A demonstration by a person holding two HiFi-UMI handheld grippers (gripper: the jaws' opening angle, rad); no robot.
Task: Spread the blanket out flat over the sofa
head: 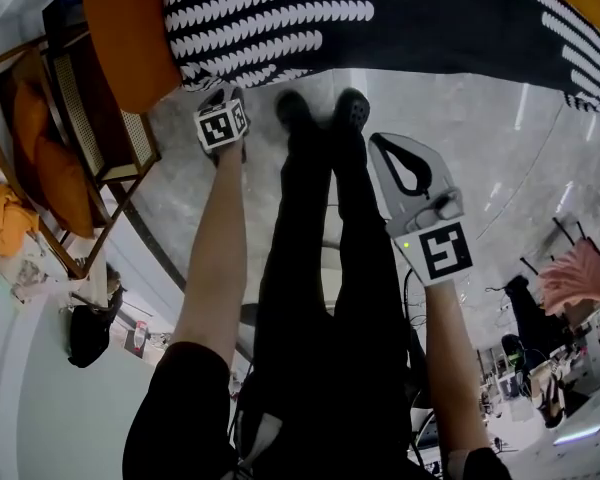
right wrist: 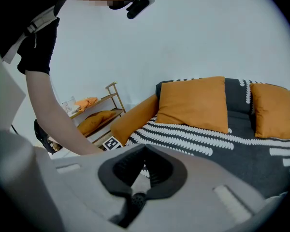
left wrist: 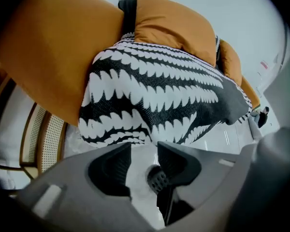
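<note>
The black blanket (head: 380, 18) with white leaf rows lies over the sofa seat, and its front edge hangs down over the sofa front. In the left gripper view the blanket (left wrist: 154, 91) drapes over the seat corner, just beyond my left gripper (left wrist: 144, 148). Those jaws stand open, with only bare floor showing between them. In the head view the left gripper (head: 218, 98) sits right at the blanket's hanging edge. My right gripper (head: 375, 143) hovers over the floor, back from the sofa, shut and empty. From the right gripper (right wrist: 144, 149) the blanket (right wrist: 222, 144) looks spread across the seat.
An orange armrest (head: 125, 28) bounds the sofa's left end. Two orange cushions (right wrist: 193, 103) lean on the backrest. A wooden rack (head: 50, 158) with an orange cushion stands left of the sofa. The person's legs and shoes (head: 320, 118) stand between the grippers on the marble floor.
</note>
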